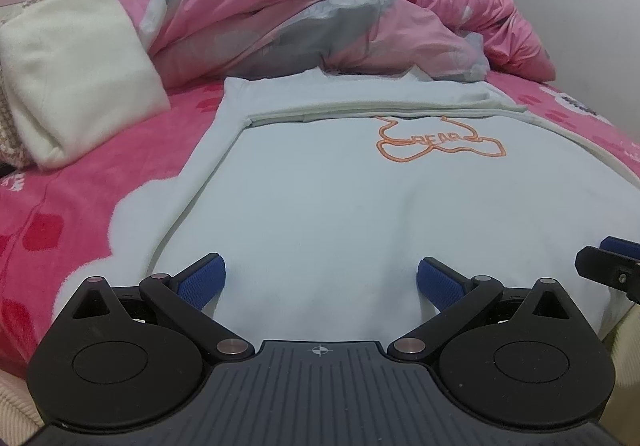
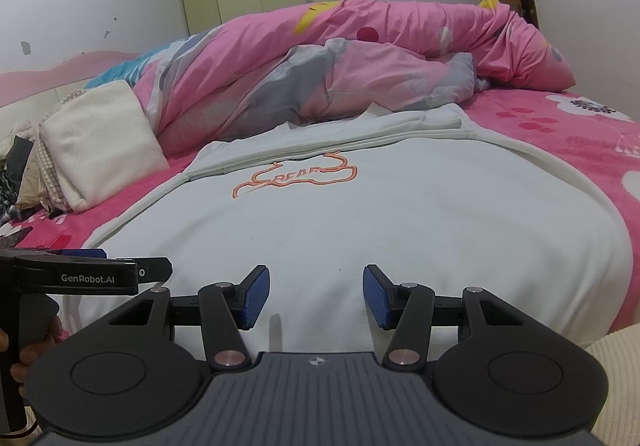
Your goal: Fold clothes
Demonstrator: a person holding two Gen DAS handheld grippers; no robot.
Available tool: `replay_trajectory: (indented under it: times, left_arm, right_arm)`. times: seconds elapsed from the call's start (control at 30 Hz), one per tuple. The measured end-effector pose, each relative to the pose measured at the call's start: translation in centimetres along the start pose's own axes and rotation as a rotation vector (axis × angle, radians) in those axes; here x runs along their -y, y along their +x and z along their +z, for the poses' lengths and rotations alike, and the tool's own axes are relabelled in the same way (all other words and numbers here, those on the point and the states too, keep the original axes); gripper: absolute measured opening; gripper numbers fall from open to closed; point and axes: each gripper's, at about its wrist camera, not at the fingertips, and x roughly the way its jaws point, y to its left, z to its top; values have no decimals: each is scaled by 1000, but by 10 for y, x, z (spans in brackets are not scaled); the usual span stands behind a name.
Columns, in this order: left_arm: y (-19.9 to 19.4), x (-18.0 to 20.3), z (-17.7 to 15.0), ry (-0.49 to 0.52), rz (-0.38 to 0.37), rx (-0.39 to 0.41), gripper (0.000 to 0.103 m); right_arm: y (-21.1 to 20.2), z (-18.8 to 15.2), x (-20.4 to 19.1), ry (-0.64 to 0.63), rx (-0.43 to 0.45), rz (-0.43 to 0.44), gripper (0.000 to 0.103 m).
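Pale shirt [image 1: 320, 206] spread flat on the pink bed sheet [image 1: 60, 206], sides and sleeves already turned inward, near hem right in front of both tools. Left gripper [image 1: 321, 282] low over that hem, jaws wide, nothing between them. Right gripper [image 2: 316, 296] also at the hem, jaws wide and empty. Fits either a half-folded shirt waiting for the bottom-to-top fold, or one just laid down after the side folds; not possible to tell which.

Possible trouble: pinching only the top layer, so the folded-in sides slip open when lifted. Uneven lifting by the two tools, giving a crooked crease. Soft sheet caught together with the hem. Rumpled quilt [image 2: 360, 66] close behind the collar, little room for the far edge.

Readable: orange outline print [image 2: 296, 176] with letters like "BEAR", first letter unclear. "GenRobot.AI" on the left tool, in the right view.
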Motion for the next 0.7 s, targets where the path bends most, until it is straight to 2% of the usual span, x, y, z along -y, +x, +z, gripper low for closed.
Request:
replay_trajectory:
  times: [0.23, 0.4, 0.7]
  left_arm:
    - [2, 2, 8, -13, 19, -57, 103]
    - [5, 6, 13, -25, 38, -101, 103]
    - [5, 11, 15, -34, 68, -134, 103]
  right_arm:
    - [6, 5, -2, -6, 9, 10, 54]
    - [11, -3, 0, 9, -44, 31, 54]
    - [2, -16, -3, 16, -100, 67, 54]
